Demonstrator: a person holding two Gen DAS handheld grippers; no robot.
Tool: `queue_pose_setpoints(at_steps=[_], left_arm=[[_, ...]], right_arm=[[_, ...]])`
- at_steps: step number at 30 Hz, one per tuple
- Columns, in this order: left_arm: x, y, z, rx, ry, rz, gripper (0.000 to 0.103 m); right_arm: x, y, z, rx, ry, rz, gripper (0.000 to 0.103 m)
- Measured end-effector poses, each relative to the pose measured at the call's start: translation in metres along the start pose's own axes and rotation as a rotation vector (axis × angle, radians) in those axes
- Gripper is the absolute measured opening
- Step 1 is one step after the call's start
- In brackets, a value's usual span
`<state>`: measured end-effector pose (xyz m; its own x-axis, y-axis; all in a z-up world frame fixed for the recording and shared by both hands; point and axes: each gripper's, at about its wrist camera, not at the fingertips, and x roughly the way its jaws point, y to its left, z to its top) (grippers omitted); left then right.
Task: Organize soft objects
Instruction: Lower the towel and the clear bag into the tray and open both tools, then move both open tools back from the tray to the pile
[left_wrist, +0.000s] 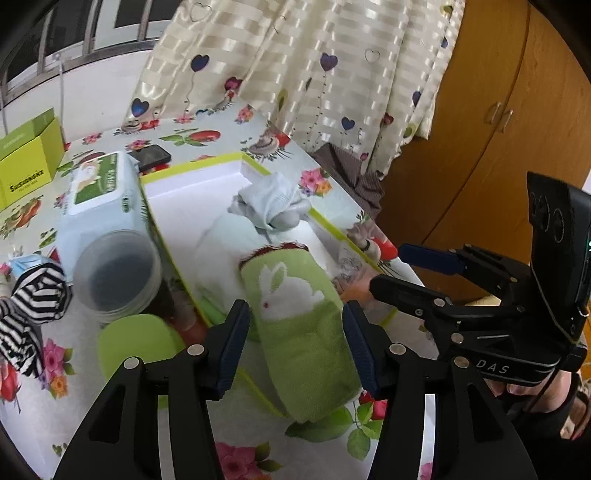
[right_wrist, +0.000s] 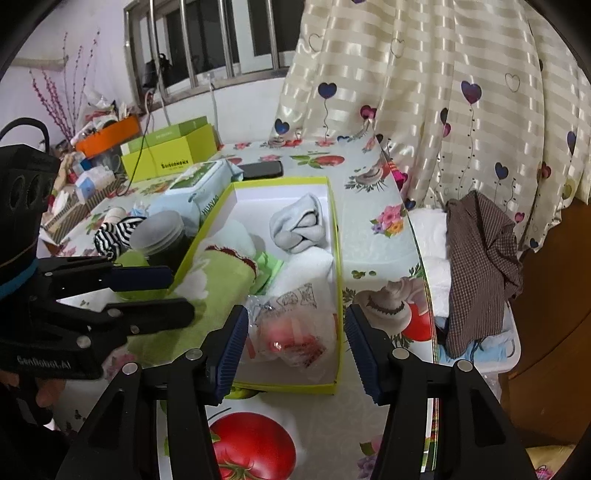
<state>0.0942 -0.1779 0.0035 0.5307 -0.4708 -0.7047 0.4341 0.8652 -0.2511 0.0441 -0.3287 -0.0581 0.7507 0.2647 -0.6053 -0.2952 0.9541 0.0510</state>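
Observation:
A rolled green towel with a white rabbit (left_wrist: 291, 288) lies over the near rim of a lime-edged white box (left_wrist: 192, 177). My left gripper (left_wrist: 297, 347) is open, one pad on each side of the towel and neither pressing it. Deeper in the box lies a pale blue sock bundle (left_wrist: 269, 206). In the right wrist view my right gripper (right_wrist: 297, 350) is open over the box's near end (right_wrist: 295, 387), above a clear plastic bag with something pink inside (right_wrist: 291, 332). The towel (right_wrist: 221, 273) and sock bundle (right_wrist: 299, 229) lie beyond. A striped black-and-white cloth (left_wrist: 33, 306) sits on the table to the left.
Left of the box stand a wipes pack (left_wrist: 99, 192), a grey-lidded jar (left_wrist: 114, 277) and a green disc (left_wrist: 136, 339). A phone (right_wrist: 262, 170) and a lime carton (right_wrist: 170, 151) sit behind. A brown checked shirt (right_wrist: 480, 266) lies off the table's right edge, below the curtain.

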Motion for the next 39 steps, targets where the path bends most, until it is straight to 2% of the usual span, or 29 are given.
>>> queue_pose_setpoints(at_steps=[5, 10, 18, 25, 29, 33, 34, 36, 37, 39], left_arm=[[-0.025, 0.013, -0.001, -0.037, -0.050, 0.036, 0.054], [-0.041, 0.024, -0.002, -0.067, -0.077, 0.076, 0.054], [-0.052, 0.030, -0.008, -0.081, -0.094, 0.070, 0.054], [-0.054, 0.038, -0.009, -0.097, -0.100, 0.071, 0.054], [-0.057, 0.044, -0.010, -0.109, -0.105, 0.073, 0.054], [-0.063, 0.051, -0.010, -0.123, -0.121, 0.076, 0.054], [-0.064, 0.052, -0.010, -0.127, -0.123, 0.076, 0.054], [-0.066, 0.055, -0.011, -0.135, -0.127, 0.076, 0.054], [-0.067, 0.056, -0.011, -0.137, -0.129, 0.077, 0.054], [-0.070, 0.059, -0.013, -0.140, -0.133, 0.081, 0.053]], right_arm=[[-0.006, 0.013, 0.001, -0.030, -0.017, 0.040, 0.054], [0.003, 0.041, 0.000, -0.135, 0.019, 0.102, 0.054], [0.041, 0.052, 0.016, -0.192, 0.067, 0.050, 0.054], [0.066, 0.052, 0.030, -0.215, 0.058, 0.042, 0.054], [0.062, 0.050, 0.039, -0.208, 0.036, 0.020, 0.054], [0.033, 0.051, 0.031, -0.201, 0.037, 0.040, 0.054], [0.029, 0.052, 0.027, -0.198, 0.046, 0.049, 0.053], [0.022, 0.055, 0.016, -0.195, 0.081, 0.061, 0.041], [0.019, 0.057, 0.011, -0.193, 0.098, 0.070, 0.030], [0.009, 0.060, 0.003, -0.191, 0.107, 0.072, 0.027]])
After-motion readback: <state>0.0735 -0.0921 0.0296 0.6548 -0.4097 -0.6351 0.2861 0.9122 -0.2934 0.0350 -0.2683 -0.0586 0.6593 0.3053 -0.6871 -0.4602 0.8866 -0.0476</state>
